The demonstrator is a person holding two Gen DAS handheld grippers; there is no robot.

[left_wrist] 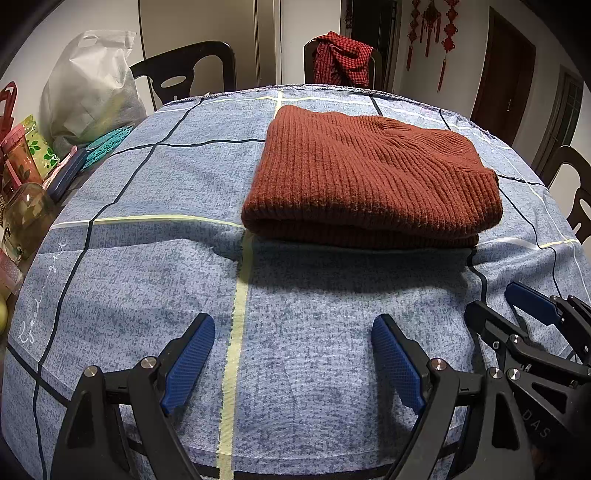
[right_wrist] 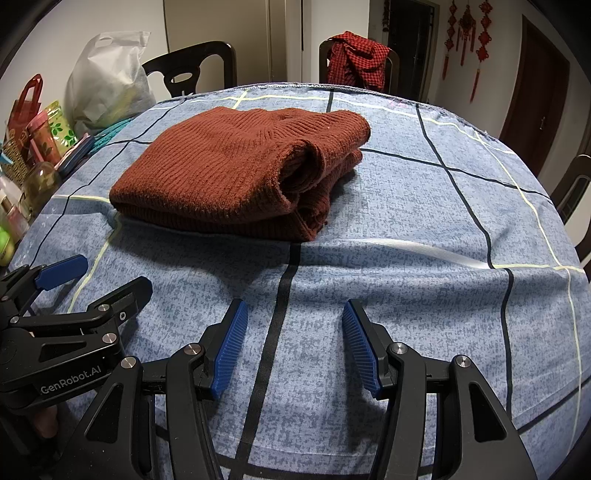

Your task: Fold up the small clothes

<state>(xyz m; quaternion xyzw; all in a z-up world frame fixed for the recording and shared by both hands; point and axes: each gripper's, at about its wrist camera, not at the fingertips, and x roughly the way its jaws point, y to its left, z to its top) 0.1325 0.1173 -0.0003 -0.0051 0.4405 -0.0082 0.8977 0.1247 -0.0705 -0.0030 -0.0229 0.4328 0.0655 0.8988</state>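
Count of items on the counter (left_wrist: 110, 295): one rust-brown ribbed knit sweater (left_wrist: 369, 177), folded into a thick rectangular bundle; one blue checked cloth (right_wrist: 406, 295) covering the whole surface. Along the left edge stands a cluster of clutter: one white non-woven bag (left_wrist: 88, 85), one red paper bag (right_wrist: 27, 99), one glass jar (left_wrist: 26, 218), one turquoise mat (left_wrist: 107, 142); the remaining small packets there are too crowded to count. Three dark chairs (left_wrist: 188, 70) are visible behind and beside the counter, one of them carrying a red checked garment (left_wrist: 341, 57). Three red knot ornaments (left_wrist: 430, 26) hang on the far wall.

Two grippers are present. The left gripper (left_wrist: 293, 354) has its blue-padded jaws spread wide, with only cloth between them; it has hold of nothing. The right gripper (right_wrist: 293, 343) likewise stands with jaws apart and nothing in them. The two sit side by side near the front edge, each visible at the margin of the other's view.

Position of the sweater: it lies flat on the cloth toward the far half of the counter, well apart from both grippers. From the left gripper it sits ahead and slightly to the right, its folded edge facing forward. From the right gripper it sits ahead and to the left, its open layered end turned toward the right.
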